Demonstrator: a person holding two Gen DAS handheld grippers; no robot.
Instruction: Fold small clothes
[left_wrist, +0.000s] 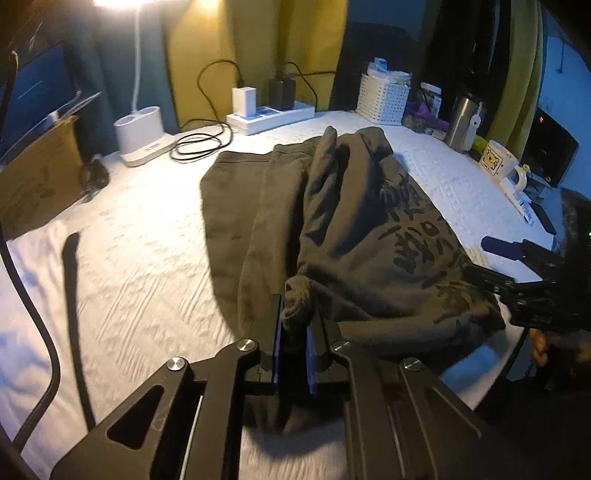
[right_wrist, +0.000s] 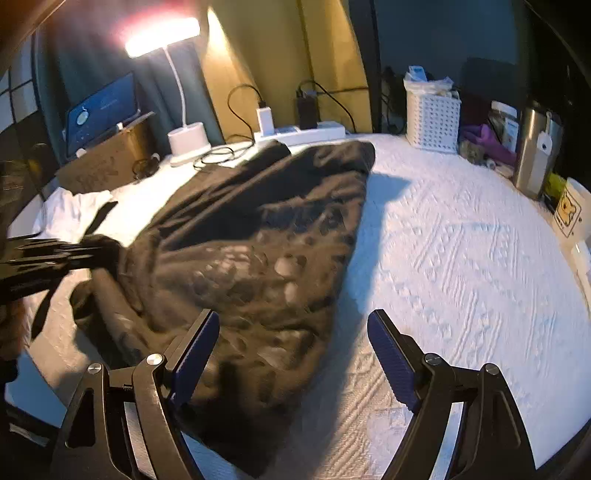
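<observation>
A dark grey-brown garment (left_wrist: 332, 229) with black printed characters lies crumpled on the white textured cloth (left_wrist: 140, 258) covering the table. My left gripper (left_wrist: 295, 321) is shut on a bunched corner of the garment at its near edge; it also shows at the left edge of the right wrist view as the left gripper (right_wrist: 92, 251), pinching that same corner. My right gripper (right_wrist: 291, 332) is open and holds nothing. It hovers over the near right edge of the garment (right_wrist: 258, 251). Its blue pads (right_wrist: 391, 354) are wide apart. In the left wrist view the right gripper (left_wrist: 495, 245) shows at the garment's right side.
Along the back stand a white desk lamp (left_wrist: 140, 133), a power strip (left_wrist: 269, 114) with chargers and cables, a white perforated basket (left_wrist: 384, 98), a steel flask (left_wrist: 461, 122) and a bear mug (left_wrist: 498, 160). A cardboard box (left_wrist: 40, 177) and tablet sit at left.
</observation>
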